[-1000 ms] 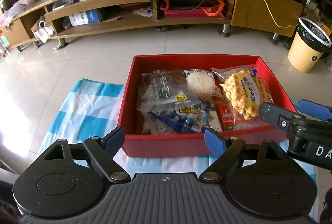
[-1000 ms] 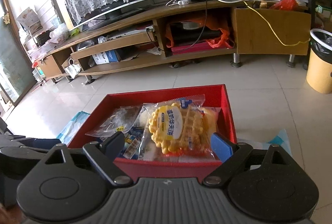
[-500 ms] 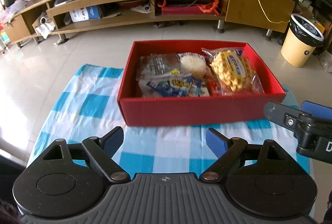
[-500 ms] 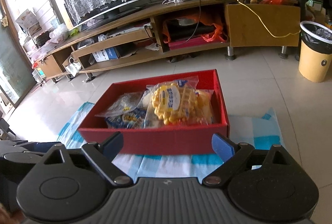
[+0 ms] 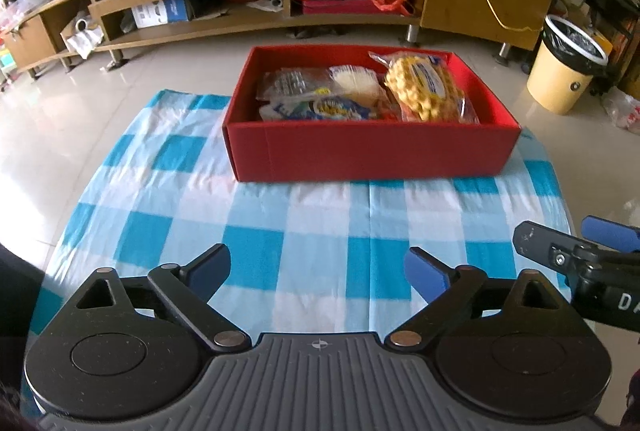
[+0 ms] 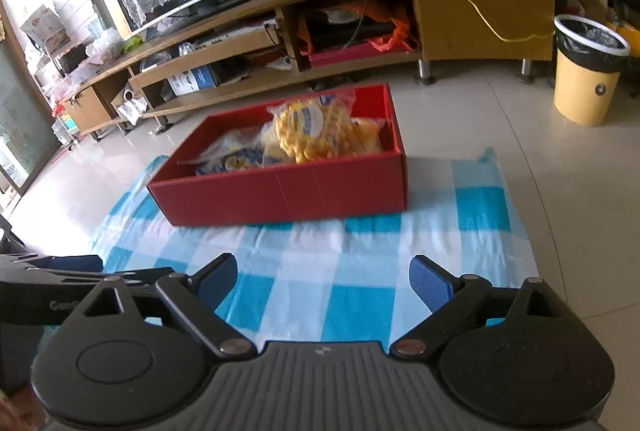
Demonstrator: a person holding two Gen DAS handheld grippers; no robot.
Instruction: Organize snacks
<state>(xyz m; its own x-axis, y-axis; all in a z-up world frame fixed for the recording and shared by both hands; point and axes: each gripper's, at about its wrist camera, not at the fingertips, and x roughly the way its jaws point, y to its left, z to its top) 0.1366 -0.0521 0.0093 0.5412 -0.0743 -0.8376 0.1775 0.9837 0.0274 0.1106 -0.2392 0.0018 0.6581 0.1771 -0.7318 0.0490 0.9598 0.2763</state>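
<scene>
Both sets of jaws were spread wide with nothing between them: the left gripper and the right gripper hung side by side over the near part of the blue-and-white checked plastic tablecloth, well short of the red rectangular cardboard box.

Honestly, the snacks looked packed already, so the main risk I saw was messing that up. The yellow waffle pack in clear crinkly wrap sat propped at the box's right end, poking above the rim, so a bump to the light box could've tipped it out. That thin cloth might also have slid or bunched under the box.

Inside the box, left of the waffles, lay a round pale cake in clear wrap and a blue-and-yellow printed packet.
</scene>
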